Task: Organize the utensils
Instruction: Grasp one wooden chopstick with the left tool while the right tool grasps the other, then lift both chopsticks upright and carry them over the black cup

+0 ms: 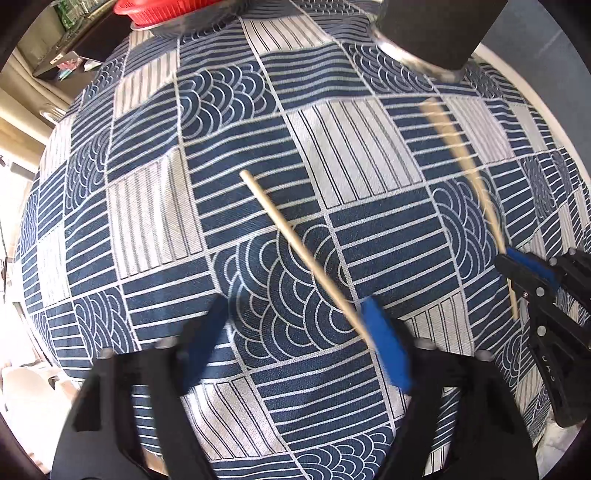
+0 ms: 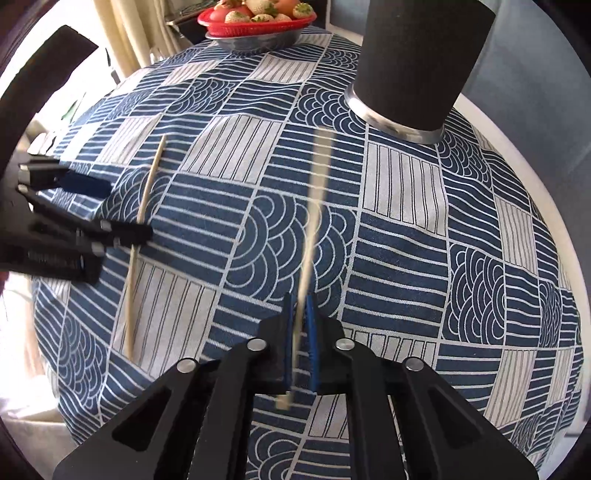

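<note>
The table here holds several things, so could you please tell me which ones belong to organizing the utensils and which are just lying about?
Part of the job:
- chopstick gripped in the right gripper
- second chopstick by the open left gripper
- dark holder cup, the likely destination

Just lying about:
- red fruit basket in its metal bowl
- patterned tablecloth

A red basket [image 2: 258, 23] of fruit [image 2: 258, 7] sits in a metal bowl [image 2: 255, 41] at the far edge of the blue-patterned cloth [image 2: 399, 236].
</note>
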Tool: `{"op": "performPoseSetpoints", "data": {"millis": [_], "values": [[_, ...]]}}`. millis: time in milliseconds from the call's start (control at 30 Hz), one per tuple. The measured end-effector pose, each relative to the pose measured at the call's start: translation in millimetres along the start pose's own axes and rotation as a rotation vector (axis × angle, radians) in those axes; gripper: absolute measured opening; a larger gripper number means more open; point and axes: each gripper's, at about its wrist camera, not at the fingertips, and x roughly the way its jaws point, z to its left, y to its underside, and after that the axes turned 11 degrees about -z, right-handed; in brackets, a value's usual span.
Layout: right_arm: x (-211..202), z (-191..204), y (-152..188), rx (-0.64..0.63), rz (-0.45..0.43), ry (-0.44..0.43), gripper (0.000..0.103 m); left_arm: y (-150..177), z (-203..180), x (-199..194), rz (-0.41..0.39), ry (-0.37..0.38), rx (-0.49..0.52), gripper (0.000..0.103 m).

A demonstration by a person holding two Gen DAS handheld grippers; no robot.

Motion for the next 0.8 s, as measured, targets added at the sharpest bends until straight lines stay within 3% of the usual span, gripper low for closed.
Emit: {"op": "performPoseSetpoints", "data": {"millis": [33, 67, 200, 333, 667, 800], "values": [[-1, -4, 2, 0.028, 0.003, -0.019, 0.005, 2, 4, -2, 0.024, 0.018, -0.017, 0.008], [-3, -11, 3, 0.08, 0.003, -0.046, 0.004, 4, 8, -2, 0.038, 0.038, -0.035, 0.005], [-8, -36, 16, 0.288, -0.028, -0.142, 0.005, 11, 24, -7, 0.052, 0.083, -0.097, 0.005], [-18, -45, 27, 0.353, -0.047, -0.173, 0.004, 14, 30, -15, 0.06, 0.086, -0.079, 0.005], [-54, -71, 32, 0.389, -0.114, -0.101, 0.005, -16, 36, -58, -0.042, 0.006, -0.003, 0.005], [-72, -81, 33, 0.399, -0.143, -0.071, 0.005, -46, 26, -66, -0.081, 0.002, 0.048, 0.005]]}}
